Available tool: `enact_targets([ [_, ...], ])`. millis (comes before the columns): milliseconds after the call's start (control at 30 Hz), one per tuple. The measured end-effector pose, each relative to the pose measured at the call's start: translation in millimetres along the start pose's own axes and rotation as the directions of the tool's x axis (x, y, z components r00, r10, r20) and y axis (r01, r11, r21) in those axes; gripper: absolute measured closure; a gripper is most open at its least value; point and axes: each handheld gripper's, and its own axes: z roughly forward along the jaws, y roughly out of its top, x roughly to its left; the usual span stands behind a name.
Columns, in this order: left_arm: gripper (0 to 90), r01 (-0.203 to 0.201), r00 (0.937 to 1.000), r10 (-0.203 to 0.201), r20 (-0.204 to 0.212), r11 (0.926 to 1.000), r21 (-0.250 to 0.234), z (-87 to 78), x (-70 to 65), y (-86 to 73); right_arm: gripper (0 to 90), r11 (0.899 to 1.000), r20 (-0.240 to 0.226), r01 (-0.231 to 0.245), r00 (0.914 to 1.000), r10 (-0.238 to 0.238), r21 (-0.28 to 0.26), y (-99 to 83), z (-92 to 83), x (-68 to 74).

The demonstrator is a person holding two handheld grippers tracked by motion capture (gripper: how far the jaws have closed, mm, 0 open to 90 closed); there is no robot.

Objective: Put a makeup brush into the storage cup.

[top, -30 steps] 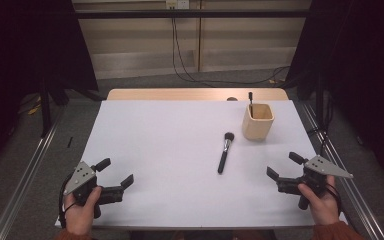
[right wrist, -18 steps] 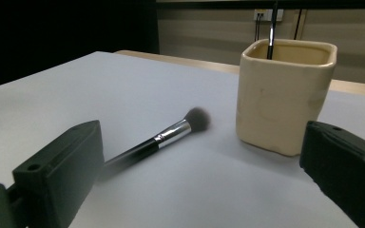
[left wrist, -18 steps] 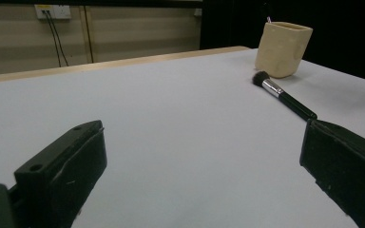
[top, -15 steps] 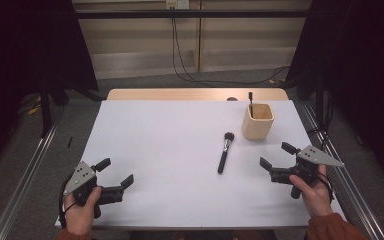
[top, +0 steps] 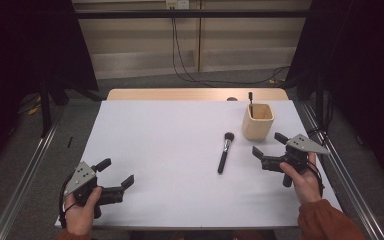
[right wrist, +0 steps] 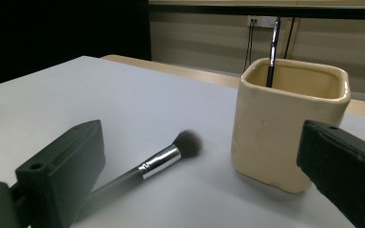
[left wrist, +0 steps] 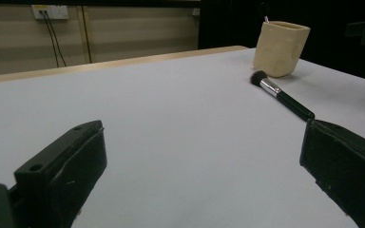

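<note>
We see 1 glossy cream square cup (top: 258, 121), 1 black brush (top: 224, 152) with silver collar, and our left gripper (top: 114, 173) and right gripper (top: 268, 144) spread apart, empty.

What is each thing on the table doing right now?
makeup brush: lying flat on the table, untouched.
cream cup: upright, with a thin dark tool standing inside.
left gripper: open, holding nothing.
right gripper: open, holding nothing, near the cup.
</note>
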Motion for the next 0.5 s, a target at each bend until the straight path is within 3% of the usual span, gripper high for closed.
enact_targets([
  [267,1.8,0.0,1.0,0.0,0.001,1.0,0.002,0.4,-0.1,0.1,1.7,1.0,-0.003,0.018,0.9998,-0.018,0.009,8.6,16.9,3.1],
  [500,1.8,-0.004,1.0,0.004,0.003,1.0,0.002,0.5,-0.5,0.3,1.7,0.999,-0.034,0.045,0.9984,-0.045,0.013,15.6,35.3,17.6],
])
